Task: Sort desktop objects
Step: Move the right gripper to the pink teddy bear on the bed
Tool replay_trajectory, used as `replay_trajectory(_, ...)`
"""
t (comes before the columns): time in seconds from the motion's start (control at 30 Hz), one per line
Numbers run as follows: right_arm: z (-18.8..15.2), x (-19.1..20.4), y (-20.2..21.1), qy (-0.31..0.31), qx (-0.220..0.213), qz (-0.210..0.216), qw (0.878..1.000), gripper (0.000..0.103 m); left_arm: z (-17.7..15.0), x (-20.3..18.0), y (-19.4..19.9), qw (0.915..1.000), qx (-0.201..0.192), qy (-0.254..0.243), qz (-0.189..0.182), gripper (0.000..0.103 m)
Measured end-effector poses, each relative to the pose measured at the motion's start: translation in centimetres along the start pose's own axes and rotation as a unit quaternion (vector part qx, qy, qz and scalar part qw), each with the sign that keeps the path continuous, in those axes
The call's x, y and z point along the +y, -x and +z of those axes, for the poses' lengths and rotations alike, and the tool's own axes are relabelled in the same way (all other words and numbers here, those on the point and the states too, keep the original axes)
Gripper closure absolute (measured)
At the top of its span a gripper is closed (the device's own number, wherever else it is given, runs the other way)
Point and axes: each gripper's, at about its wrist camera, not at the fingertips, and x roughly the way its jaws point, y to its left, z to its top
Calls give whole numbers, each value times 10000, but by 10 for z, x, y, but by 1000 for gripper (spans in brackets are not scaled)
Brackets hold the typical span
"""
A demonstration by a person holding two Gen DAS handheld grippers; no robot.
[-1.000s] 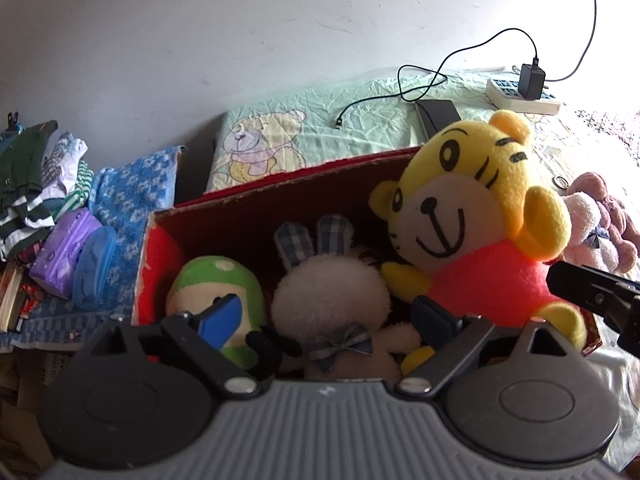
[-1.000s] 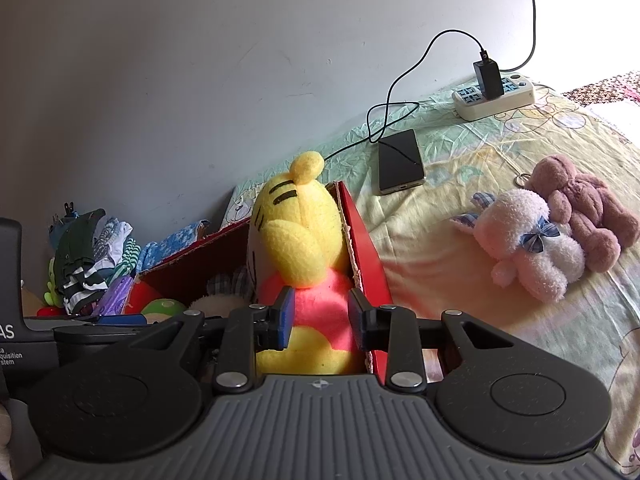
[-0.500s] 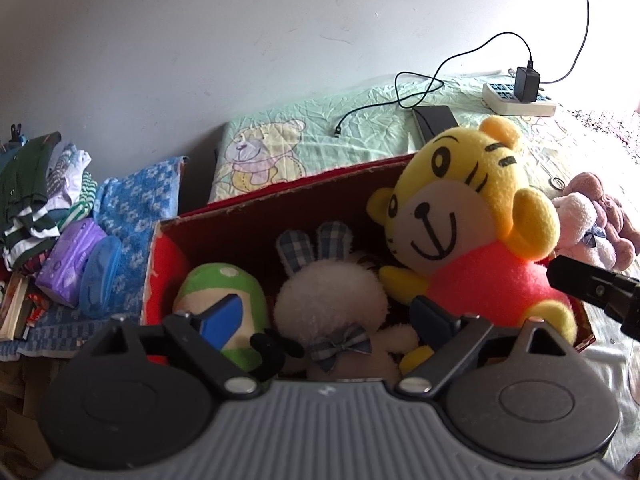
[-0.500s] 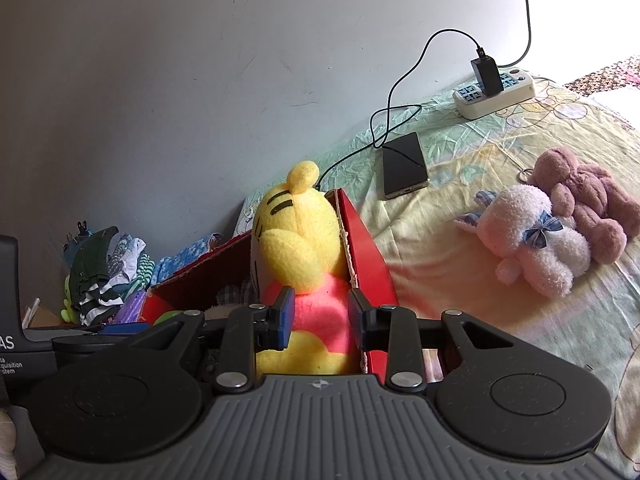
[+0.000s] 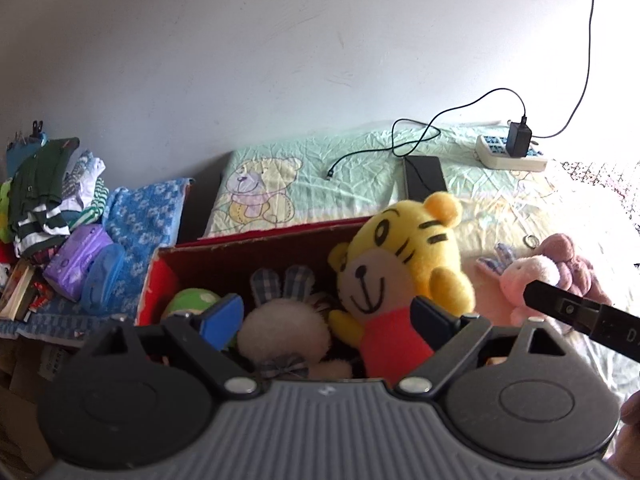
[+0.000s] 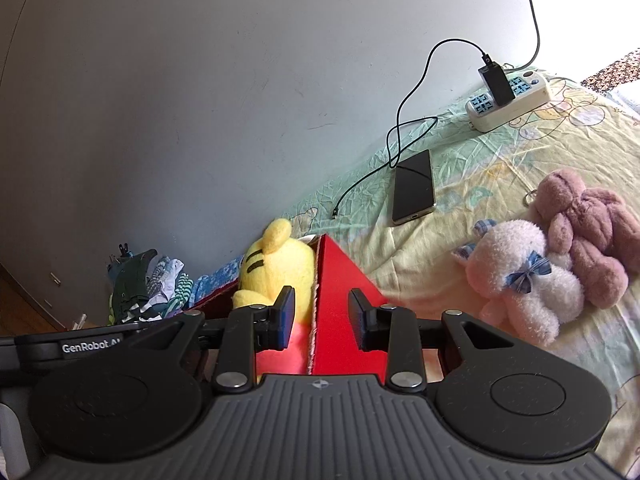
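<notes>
The left view looks down into the red box [image 5: 160, 276] and shows what is inside: a green toy [image 5: 192, 302], a white bunny [image 5: 284, 328] with checked ears, and the yellow tiger [image 5: 404, 264] in a red shirt. The right view sees the box from its end, so only the tiger's back and the red wall show — the bunny and green toy are hidden there. The right view shows the phone [image 6: 414, 186], the power strip [image 6: 508, 100] and two more toys lying on the sheet: a white plush [image 6: 516, 280] with a blue bow and a pink plush [image 6: 588, 232], touching each other, well apart from the box.

The tiger sits at the box's right end, head up, leaning a little, its face turned toward the left camera.

The left gripper [image 5: 328, 316] hangs just over the box with its fingers spread wide and nothing between them. The right gripper [image 6: 322, 316] is level and low at the box's end — its fingers are apart, one on each side of the red wall, not touching it.
</notes>
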Motion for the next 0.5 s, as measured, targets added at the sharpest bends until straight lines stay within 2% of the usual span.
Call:
replay_trajectory(0.2, 24, -46, 17, -89, 34, -96, 9999, 70, 13, -61, 17, 9991, -309, -173, -238, 9)
replay_trajectory(0.5, 46, -116, 34, -255, 279, -395, 9985, 70, 5, -149, -5, 9970, -2, -348, -698, 9)
